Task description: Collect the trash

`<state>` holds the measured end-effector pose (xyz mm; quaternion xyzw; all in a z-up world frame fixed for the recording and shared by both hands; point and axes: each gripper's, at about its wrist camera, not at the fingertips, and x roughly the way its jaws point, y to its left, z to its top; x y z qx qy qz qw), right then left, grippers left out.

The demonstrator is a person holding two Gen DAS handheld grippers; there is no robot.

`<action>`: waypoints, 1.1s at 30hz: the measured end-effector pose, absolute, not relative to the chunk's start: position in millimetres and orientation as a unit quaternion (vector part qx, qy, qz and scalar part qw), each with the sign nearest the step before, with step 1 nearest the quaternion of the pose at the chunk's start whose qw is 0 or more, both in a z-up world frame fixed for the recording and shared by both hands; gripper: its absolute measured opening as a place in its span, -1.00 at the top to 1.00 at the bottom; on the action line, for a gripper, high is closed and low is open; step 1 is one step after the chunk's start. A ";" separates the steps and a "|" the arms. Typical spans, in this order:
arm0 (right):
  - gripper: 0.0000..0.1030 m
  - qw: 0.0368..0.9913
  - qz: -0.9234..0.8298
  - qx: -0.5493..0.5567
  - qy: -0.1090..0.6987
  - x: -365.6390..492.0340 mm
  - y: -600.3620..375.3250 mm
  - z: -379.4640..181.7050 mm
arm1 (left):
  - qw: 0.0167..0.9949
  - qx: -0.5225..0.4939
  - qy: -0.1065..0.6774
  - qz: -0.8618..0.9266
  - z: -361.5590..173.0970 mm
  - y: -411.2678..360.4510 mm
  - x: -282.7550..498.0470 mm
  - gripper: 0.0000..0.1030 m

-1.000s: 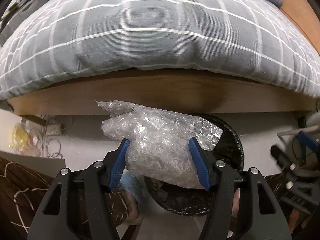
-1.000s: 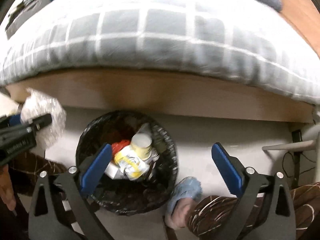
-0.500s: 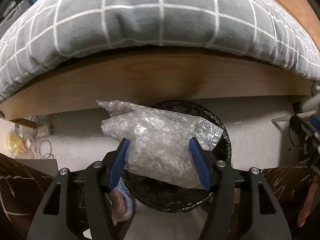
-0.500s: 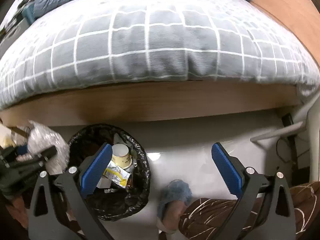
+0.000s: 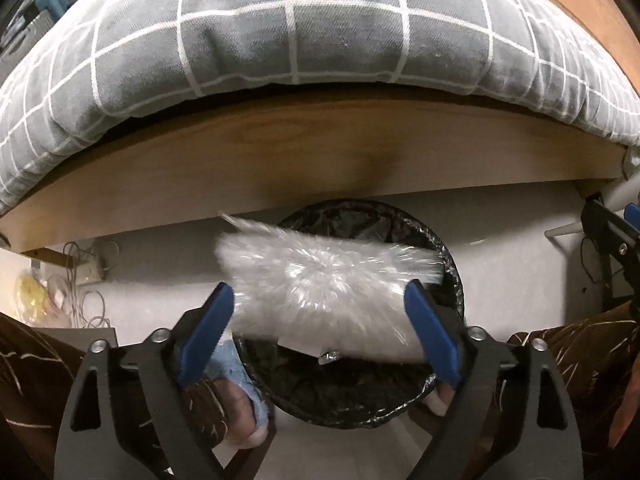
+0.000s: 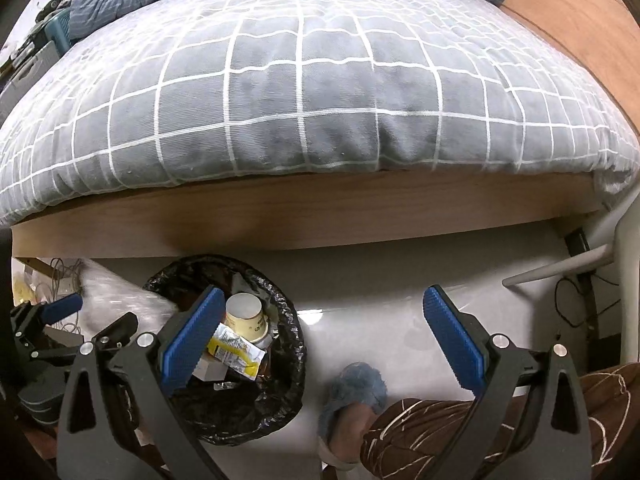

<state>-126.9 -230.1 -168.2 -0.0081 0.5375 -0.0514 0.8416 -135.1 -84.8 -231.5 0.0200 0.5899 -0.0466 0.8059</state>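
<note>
A clear wad of bubble wrap [image 5: 320, 284], motion-blurred, is between the spread blue pads of my left gripper [image 5: 320, 320], above the black-lined trash bin [image 5: 448, 256]. The pads stand apart from it, so the left gripper is open. In the right wrist view the bubble wrap [image 6: 116, 300] is at the bin's [image 6: 288, 344] left rim, beside the left gripper [image 6: 92, 316]. The bin holds a paper cup [image 6: 246, 316] and a yellow wrapper [image 6: 234, 348]. My right gripper [image 6: 320, 336] is open and empty, over the floor right of the bin.
A bed with a grey checked duvet [image 6: 304, 92] and wooden frame [image 6: 320, 208] stands just behind the bin. The person's blue slippers [image 6: 354, 384] and brown trouser legs flank the bin. Cables and a power strip [image 5: 86, 272] lie at the left. A white chair leg [image 6: 560, 268] is at the right.
The left gripper has opened and the bubble wrap is now loose and blurred over the bin. The right gripper has drifted right and up, still open.
</note>
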 end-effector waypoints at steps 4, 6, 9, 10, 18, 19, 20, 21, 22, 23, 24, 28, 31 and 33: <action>-0.85 0.843 -0.052 -0.009 0.536 -127.1 -228.7 -166.6 | 0.809 0.022 0.585 -0.049 -228.7 -86.0 -135.1 -0.86; -0.85 0.843 -0.051 -0.008 0.535 -127.2 -228.6 -165.2 | 0.812 0.021 0.581 -0.052 -226.2 -86.7 -135.7 -0.88; -0.85 0.845 -0.049 -0.010 0.532 -126.8 -227.2 -162.4 | 0.815 0.023 0.577 -0.051 -222.9 -86.4 -136.5 -0.89; -0.85 0.846 -0.048 -0.011 0.531 -126.8 -226.4 -161.2 | 0.815 0.022 0.577 -0.050 -221.2 -85.8 -136.1 -0.89; -0.85 0.863 -0.032 -0.021 0.504 -126.4 -216.2 -134.2 | 0.830 0.005 0.557 -0.035 -194.8 -71.6 -132.7 -0.89; -0.85 0.867 -0.030 -0.022 0.497 -127.9 -215.0 -127.6 | 0.833 0.001 0.552 -0.033 -187.6 -68.7 -132.6 -0.89; -0.85 0.870 -0.028 -0.023 0.492 -129.0 -213.6 -122.4 | 0.838 -0.002 0.545 -0.032 -178.7 -65.8 -133.2 -0.89; -0.85 0.873 -0.027 -0.024 0.487 -130.5 -211.9 -116.4 | 0.844 -0.004 0.535 -0.032 -168.4 -63.0 -134.7 -0.89; -0.85 0.877 -0.023 -0.025 0.480 -132.7 -209.4 -107.6 | 0.849 -0.004 0.527 -0.032 -159.8 -60.4 -136.2 -0.89; -0.85 0.880 -0.021 -0.024 0.475 -134.4 -207.5 -101.2 | 0.854 -0.005 0.519 -0.031 -149.6 -57.6 -137.8 -0.89; -0.85 0.883 -0.019 -0.025 0.469 -135.9 -205.4 -92.9 | 0.857 -0.006 0.514 -0.031 -142.0 -55.2 -138.5 -0.89; -0.85 0.898 -0.008 -0.023 0.439 -142.6 -194.1 -56.2 | 0.879 0.001 0.476 -0.020 -104.1 -45.7 -148.1 -0.89; -0.85 0.908 0.001 -0.024 0.419 -148.1 -185.9 -30.8 | 0.887 -0.006 0.460 -0.025 -80.8 -40.5 -156.3 -0.89; -0.85 0.911 0.005 -0.023 0.411 -152.6 -182.2 -18.5 | 0.893 -0.006 0.449 -0.024 -65.6 -36.9 -162.4 -0.89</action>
